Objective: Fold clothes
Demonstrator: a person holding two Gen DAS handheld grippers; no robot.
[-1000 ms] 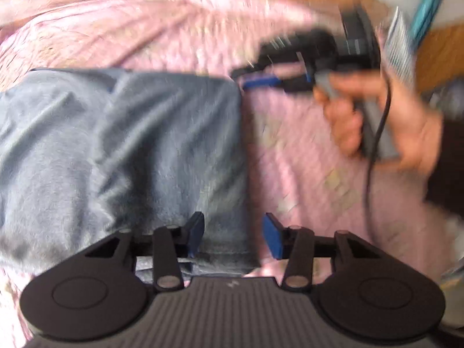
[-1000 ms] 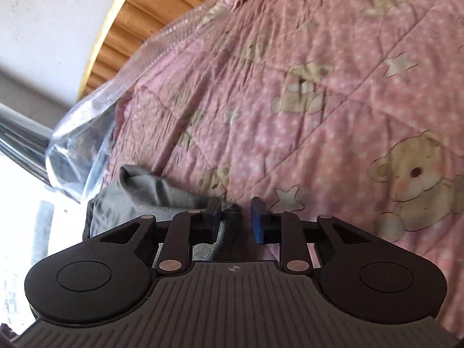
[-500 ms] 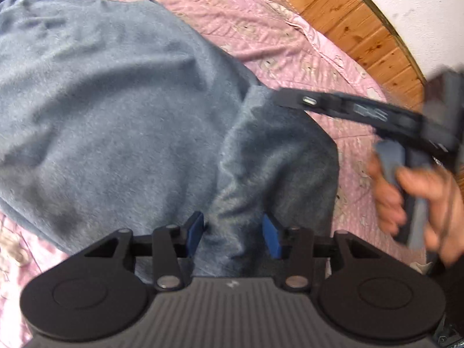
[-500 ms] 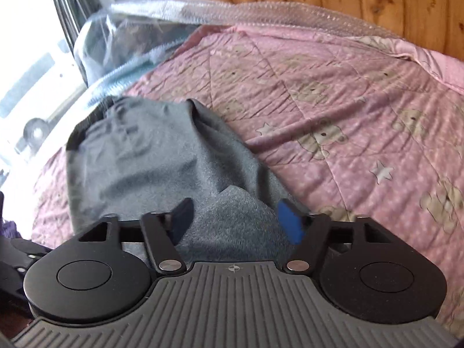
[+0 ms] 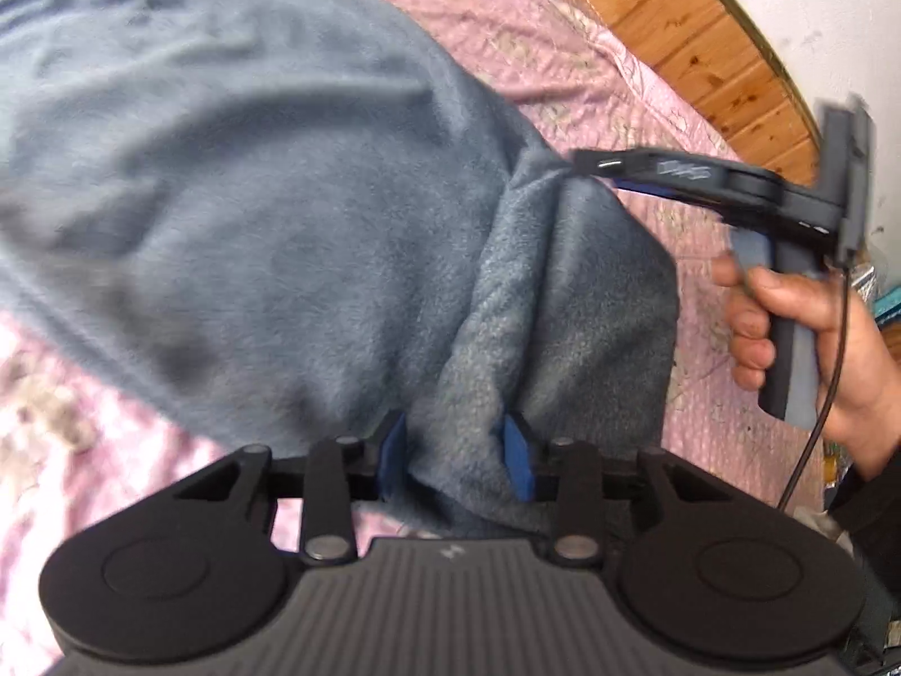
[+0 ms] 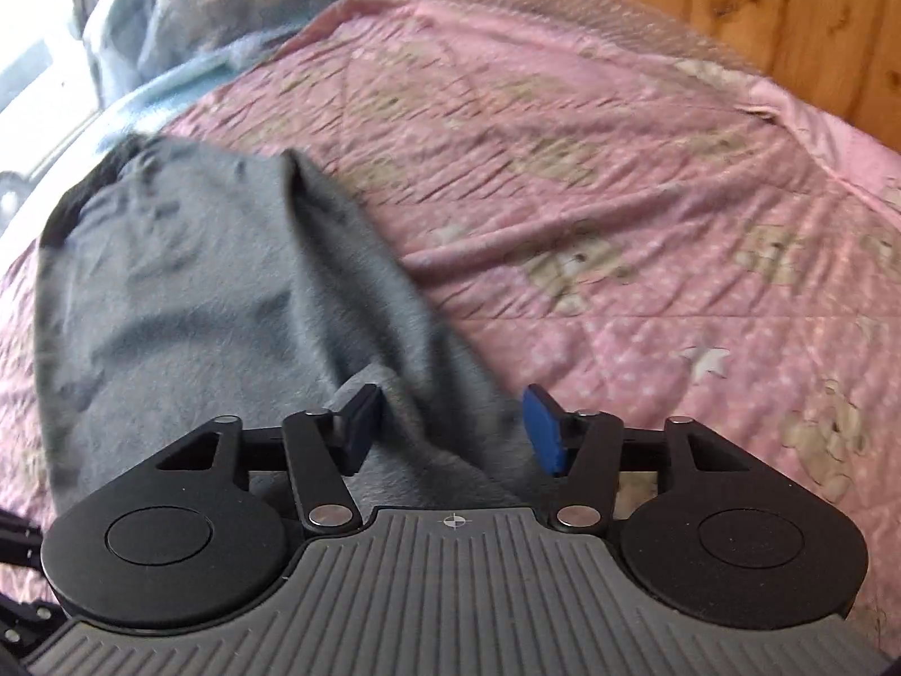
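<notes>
Now the left gripper's fingers pinch the grey garment, while the right gripper's have spread wider.

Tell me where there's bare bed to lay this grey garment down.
The pink quilt lies bare between the grey garment and the wooden wall. It is crowded at the window side, where the garment and plastic wrap sit, and around both claws.
</notes>
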